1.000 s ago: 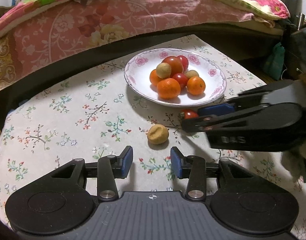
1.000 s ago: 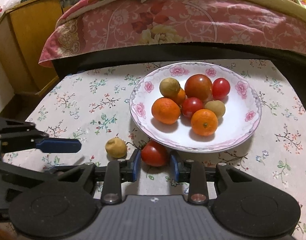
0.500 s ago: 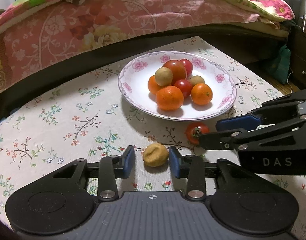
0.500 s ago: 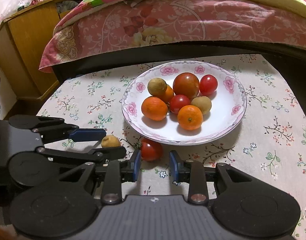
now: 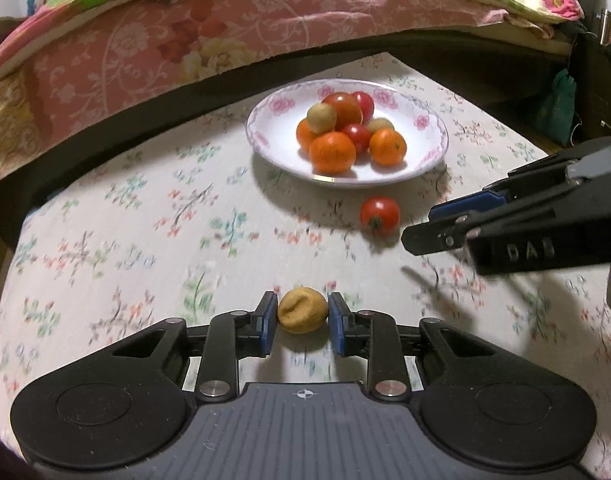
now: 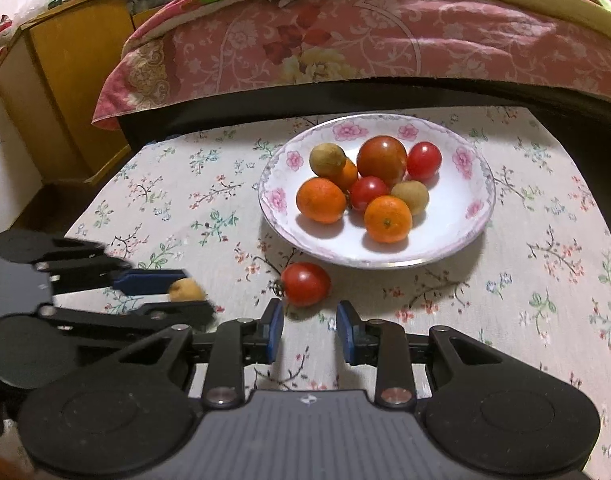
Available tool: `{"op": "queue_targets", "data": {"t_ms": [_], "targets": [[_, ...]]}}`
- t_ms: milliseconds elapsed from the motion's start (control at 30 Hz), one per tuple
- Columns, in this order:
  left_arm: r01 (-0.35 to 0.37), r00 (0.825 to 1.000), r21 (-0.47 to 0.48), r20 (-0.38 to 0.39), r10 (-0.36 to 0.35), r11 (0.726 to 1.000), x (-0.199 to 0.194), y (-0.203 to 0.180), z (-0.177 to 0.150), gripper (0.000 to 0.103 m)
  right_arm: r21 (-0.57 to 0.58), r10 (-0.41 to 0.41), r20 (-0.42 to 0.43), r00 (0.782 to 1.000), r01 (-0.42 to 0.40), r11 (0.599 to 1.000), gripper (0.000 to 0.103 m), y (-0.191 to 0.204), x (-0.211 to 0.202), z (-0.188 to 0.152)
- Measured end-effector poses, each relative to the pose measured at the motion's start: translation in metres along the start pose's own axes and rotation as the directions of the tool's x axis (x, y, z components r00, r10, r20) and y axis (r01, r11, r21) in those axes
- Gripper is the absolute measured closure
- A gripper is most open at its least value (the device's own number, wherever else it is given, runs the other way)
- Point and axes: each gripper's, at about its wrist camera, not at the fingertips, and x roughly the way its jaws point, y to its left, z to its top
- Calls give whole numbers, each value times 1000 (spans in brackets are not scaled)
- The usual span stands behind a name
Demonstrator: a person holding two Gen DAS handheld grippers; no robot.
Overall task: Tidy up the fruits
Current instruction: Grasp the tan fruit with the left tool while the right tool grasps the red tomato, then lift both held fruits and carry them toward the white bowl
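Note:
A small wrinkled yellow-brown fruit [image 5: 302, 315] [image 6: 187, 290] lies on the flowered tablecloth. My left gripper [image 5: 301, 320] [image 6: 197, 297] is closing on it, its blue pads touching both sides. A loose red tomato [image 5: 379, 216] [image 6: 305, 284] lies on the cloth in front of the white flower-rimmed plate [image 5: 265, 140] [image 6: 475, 216]. The plate holds several oranges, tomatoes and brown fruits. My right gripper [image 6: 309, 320] [image 5: 419, 226] hovers just short of the tomato, jaws drawn close together with nothing between them.
A bed with a pink floral quilt [image 6: 345, 40] runs along the far edge of the table. A wooden cabinet [image 6: 53, 80] stands at the back left, and a green bag [image 5: 557, 116] hangs at the right. The table's left edge drops off near my left gripper.
My left gripper came forward around the brown fruit and its jaws closed onto it. The tomato, earlier between my right gripper's pads, now lies just ahead of the fingertips.

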Motion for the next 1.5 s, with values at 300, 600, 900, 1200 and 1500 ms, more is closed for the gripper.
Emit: {"op": "queue_targets", "data": {"t_ms": [300,600,900,1200,1500], "targets": [[39,999,-21,-2,-39,999,-8,-4,-8,68,63,-9,20,1000,7,998,59,5,10,10],[55,998,-37,-7,-56,998,-2,0,-10,66,13,-52,48,997,51,999,57,11,30,12],[44,999,-13,2,-44,999,-1,-6,-11,67,-79,-77,17,997,78,994,69,17,15,-1],[35,999,14,-9,-35,999,-15,-23,-24,69,-61,-51,-13,999,50,997,74,31,-24,-30],[43,999,1,-18,-43,999,-21,-26,-31,68,-31,-43,-48,998,41,999,74,30,-22,-42]]}}
